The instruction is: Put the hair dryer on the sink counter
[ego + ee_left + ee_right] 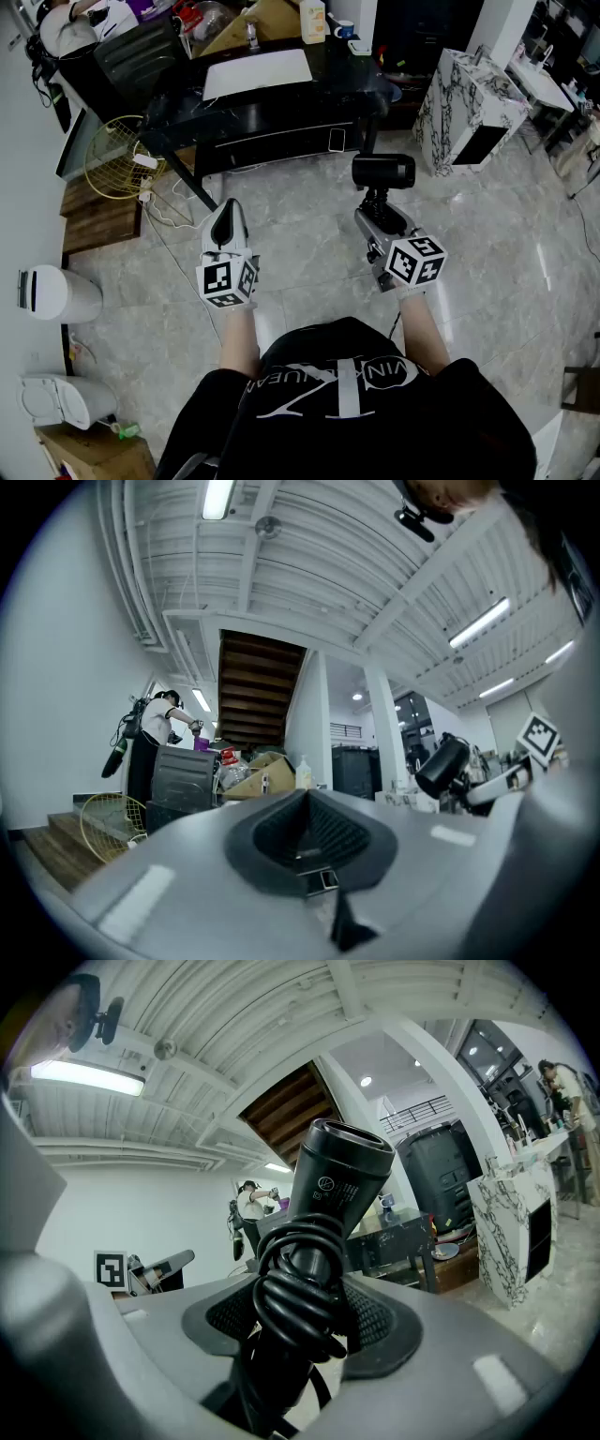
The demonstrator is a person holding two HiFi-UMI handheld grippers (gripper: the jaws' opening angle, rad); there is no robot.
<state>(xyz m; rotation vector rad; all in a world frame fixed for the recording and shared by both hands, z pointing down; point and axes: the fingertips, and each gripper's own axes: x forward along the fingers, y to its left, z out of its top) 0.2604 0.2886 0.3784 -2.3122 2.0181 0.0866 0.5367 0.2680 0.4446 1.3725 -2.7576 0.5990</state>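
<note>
A black hair dryer (383, 172) with its cord wound round the handle stands upright in my right gripper (380, 214), which is shut on the handle. In the right gripper view the dryer (337, 1176) fills the middle, and the pads of the gripper (300, 1330) press on the wrapped cord. My left gripper (225, 223) is held level with it to the left, jaws together and empty. From the left gripper (309, 855) view the dryer (442, 766) shows at the right. A marble-patterned counter unit (469, 108) stands ahead on the right, some way from both grippers.
A black desk (272, 103) cluttered with boxes and bottles stands straight ahead. A gold wire fan (117, 155) and wooden steps (94, 220) lie to the left, with white bins (56, 292) along the left wall. A person (75, 19) stands at the far left.
</note>
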